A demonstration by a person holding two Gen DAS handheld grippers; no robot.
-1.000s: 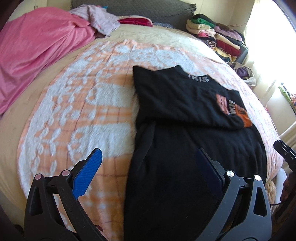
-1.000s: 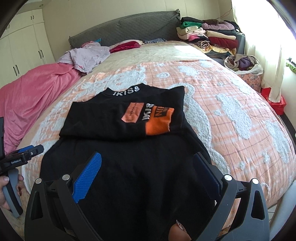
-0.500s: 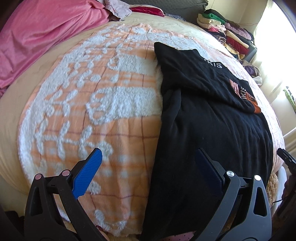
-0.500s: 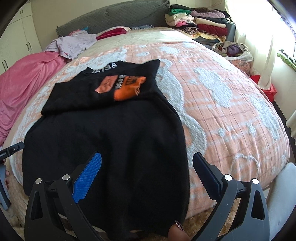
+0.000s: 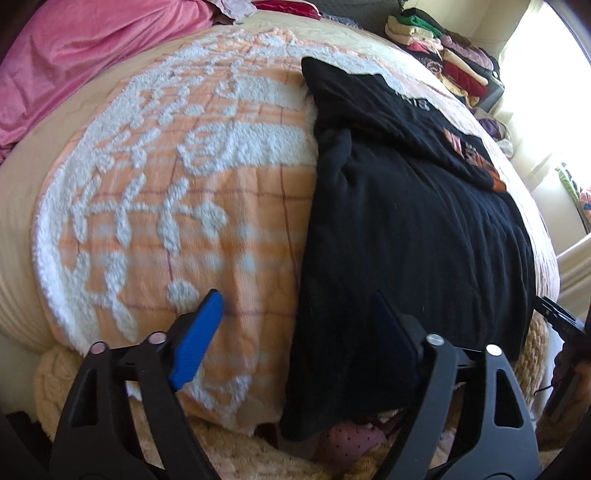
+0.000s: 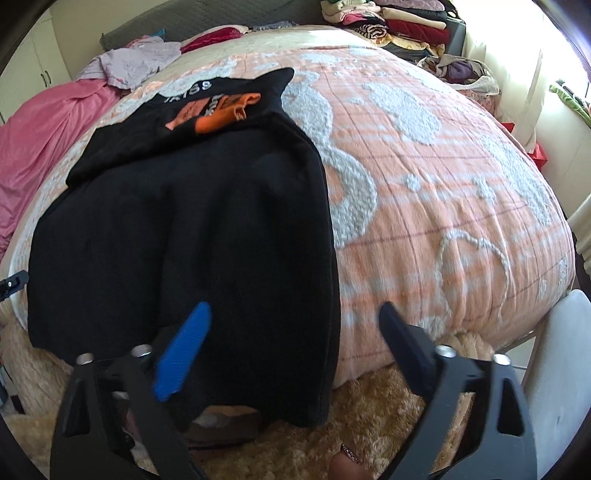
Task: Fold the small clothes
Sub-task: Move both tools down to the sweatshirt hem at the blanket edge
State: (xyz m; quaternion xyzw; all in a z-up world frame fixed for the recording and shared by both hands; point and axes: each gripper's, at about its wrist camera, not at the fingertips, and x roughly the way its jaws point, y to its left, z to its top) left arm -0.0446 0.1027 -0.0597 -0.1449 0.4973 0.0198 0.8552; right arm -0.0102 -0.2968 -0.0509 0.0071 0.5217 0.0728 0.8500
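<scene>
A black shirt (image 5: 406, 221) (image 6: 184, 221) with an orange print and white lettering lies flat on the bed, its top part folded down. Its hem hangs over the bed's near edge. My left gripper (image 5: 295, 314) hovers over the shirt's left edge near the hem, and that edge runs between its closing jaws. The blue pads do not press on the cloth. My right gripper (image 6: 295, 325) hovers over the shirt's right edge near the hem, jaws closing likewise, pads clear of the fabric. Each gripper's tip shows at the rim of the other view.
The peach bedspread (image 5: 184, 184) (image 6: 443, 184) with a white tufted pattern covers the bed. A pink blanket (image 5: 74, 55) and a lilac garment (image 6: 136, 62) lie at the far left. Stacked folded clothes (image 6: 399, 22) stand at the far right. A shaggy beige rug (image 6: 369, 406) lies below the bed edge.
Both grippers have sunk and drawn toward the bed's near edge, over the shirt's lower corners. Their fingers stand closer together than before.
</scene>
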